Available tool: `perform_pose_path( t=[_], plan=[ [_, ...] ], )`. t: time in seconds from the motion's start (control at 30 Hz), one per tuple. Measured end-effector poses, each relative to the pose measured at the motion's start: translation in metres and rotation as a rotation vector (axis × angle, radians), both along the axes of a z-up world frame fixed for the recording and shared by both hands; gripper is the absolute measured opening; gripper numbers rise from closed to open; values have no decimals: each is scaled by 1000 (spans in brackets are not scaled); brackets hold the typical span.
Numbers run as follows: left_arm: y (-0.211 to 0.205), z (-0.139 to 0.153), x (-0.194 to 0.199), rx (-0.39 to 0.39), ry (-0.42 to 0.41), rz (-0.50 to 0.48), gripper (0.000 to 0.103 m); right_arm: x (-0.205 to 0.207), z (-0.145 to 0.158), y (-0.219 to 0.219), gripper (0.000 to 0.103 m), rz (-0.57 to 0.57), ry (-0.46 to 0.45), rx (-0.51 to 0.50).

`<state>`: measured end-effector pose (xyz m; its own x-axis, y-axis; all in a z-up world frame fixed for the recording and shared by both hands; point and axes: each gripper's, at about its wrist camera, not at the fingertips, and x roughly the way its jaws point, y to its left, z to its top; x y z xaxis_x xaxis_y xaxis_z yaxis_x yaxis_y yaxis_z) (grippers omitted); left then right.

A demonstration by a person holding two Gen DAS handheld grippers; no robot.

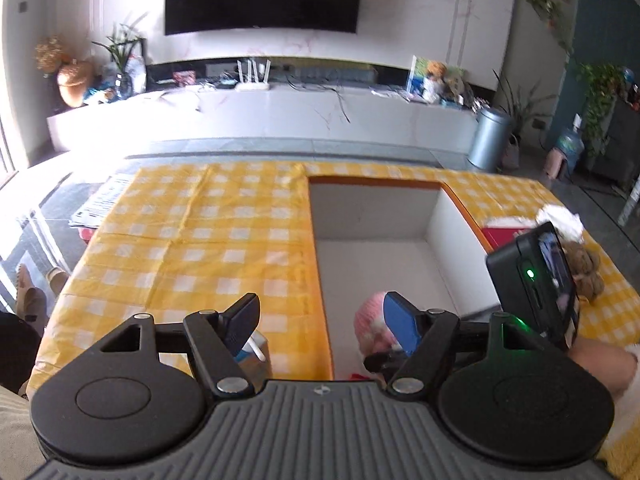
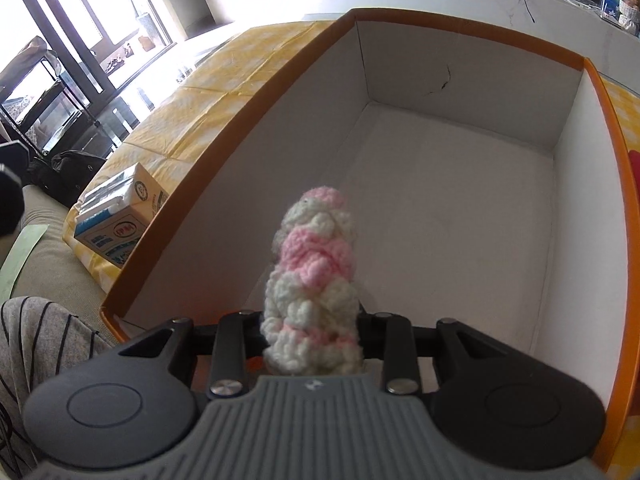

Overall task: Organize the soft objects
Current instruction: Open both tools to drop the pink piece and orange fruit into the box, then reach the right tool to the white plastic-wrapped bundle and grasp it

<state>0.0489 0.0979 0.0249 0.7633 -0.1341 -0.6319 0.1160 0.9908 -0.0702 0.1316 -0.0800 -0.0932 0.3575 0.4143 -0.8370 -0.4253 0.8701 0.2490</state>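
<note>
An orange box with white inside walls (image 1: 372, 208) (image 2: 568, 112) stands open on the yellow checked tablecloth (image 1: 200, 232). My right gripper (image 2: 312, 344) is shut on a pink and white knitted toy (image 2: 314, 276) and holds it over the box's near end; the toy also shows in the left wrist view (image 1: 370, 326). My left gripper (image 1: 324, 326) is open and empty above the box's near left wall. A brown plush toy (image 1: 586, 268) and a white soft thing (image 1: 560, 216) lie right of the box.
A blue and white milk carton (image 2: 116, 220) lies on the cloth left of the box, also under my left finger (image 1: 254, 354). A red item (image 1: 500, 236) sits against the box's right wall. Papers (image 1: 104, 200) lie at the table's far left corner.
</note>
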Motion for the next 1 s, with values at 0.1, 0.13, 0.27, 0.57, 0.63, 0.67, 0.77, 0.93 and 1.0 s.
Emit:
perform_pose_path(
  t=[0.1, 0.13, 0.27, 0.57, 0.63, 0.67, 0.77, 0.93, 1.0],
  plan=[
    [4, -2, 7, -9, -8, 52, 84, 1, 1, 1, 37, -19, 4, -12],
    [6, -2, 9, -22, -5, 56, 84, 0, 1, 1, 45, -25, 1, -10],
    [12, -2, 10, -54, -4, 68, 84, -3, 8, -6, 72, -54, -22, -5],
    [-1, 1, 0, -20, -60, 69, 85, -37, 49, -39, 93, -89, -162, 36],
    [-6, 2, 0, -13, -71, 61, 85, -45, 63, -51, 94, -114, -207, 48],
    [-8, 2, -1, -15, -75, 59, 85, -48, 69, -57, 95, -126, -228, 56],
    [-13, 3, -1, -29, -82, 51, 85, -58, 85, -75, 96, -170, -289, 64],
    [-26, 5, -3, -8, -73, -15, 85, -72, 101, -116, 98, -297, -381, 17],
    [-36, 5, -4, 9, -78, -35, 85, -76, 105, -136, 98, -360, -400, -1]
  ],
)
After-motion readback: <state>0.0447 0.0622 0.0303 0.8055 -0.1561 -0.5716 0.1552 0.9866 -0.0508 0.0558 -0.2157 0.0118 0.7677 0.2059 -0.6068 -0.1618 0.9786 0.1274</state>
